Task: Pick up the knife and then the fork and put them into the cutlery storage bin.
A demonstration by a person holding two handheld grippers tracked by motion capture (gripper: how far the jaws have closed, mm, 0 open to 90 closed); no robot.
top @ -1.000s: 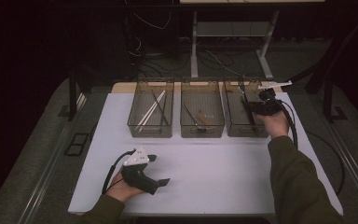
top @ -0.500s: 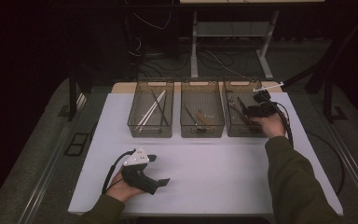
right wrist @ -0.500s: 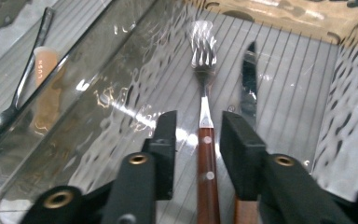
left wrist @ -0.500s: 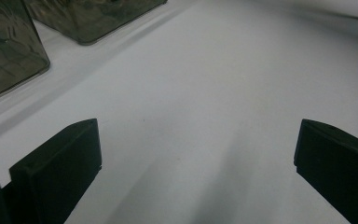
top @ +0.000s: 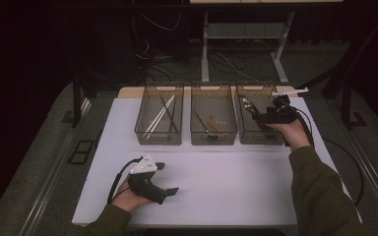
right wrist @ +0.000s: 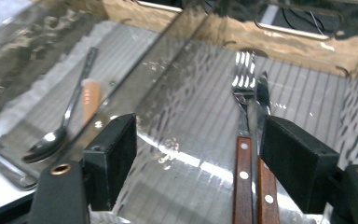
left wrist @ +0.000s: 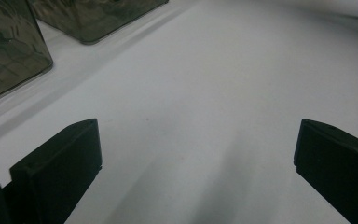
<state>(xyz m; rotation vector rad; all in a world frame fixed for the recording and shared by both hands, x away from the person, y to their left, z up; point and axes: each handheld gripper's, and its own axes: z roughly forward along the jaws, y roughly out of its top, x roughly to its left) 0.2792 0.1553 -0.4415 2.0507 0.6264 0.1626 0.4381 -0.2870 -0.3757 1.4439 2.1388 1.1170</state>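
My right gripper [top: 252,109] hovers over the right clear bin [top: 248,138], tilted down into it, jaws open and empty [right wrist: 200,158]. On that bin's floor, in the right gripper view, a fork [right wrist: 242,140] and a knife [right wrist: 264,140] with wooden handles lie side by side, just inside the right jaw. The fork's tines [top: 246,103] glint in the high view. My left gripper [top: 170,178] rests on the white table [top: 226,187] near the front left, held in a hand, jaws wide open over the bare surface [left wrist: 196,158].
The middle bin [top: 212,137] holds a spoon [right wrist: 60,130] and a small orange cylinder [right wrist: 89,95]. The left bin [top: 158,138] holds pale chopsticks [top: 158,118]. All three bins stand in a row at the table's back. Cables trail from both grippers.
My right gripper has shifted slightly nearer and lower over the right bin. The left gripper has stayed put.
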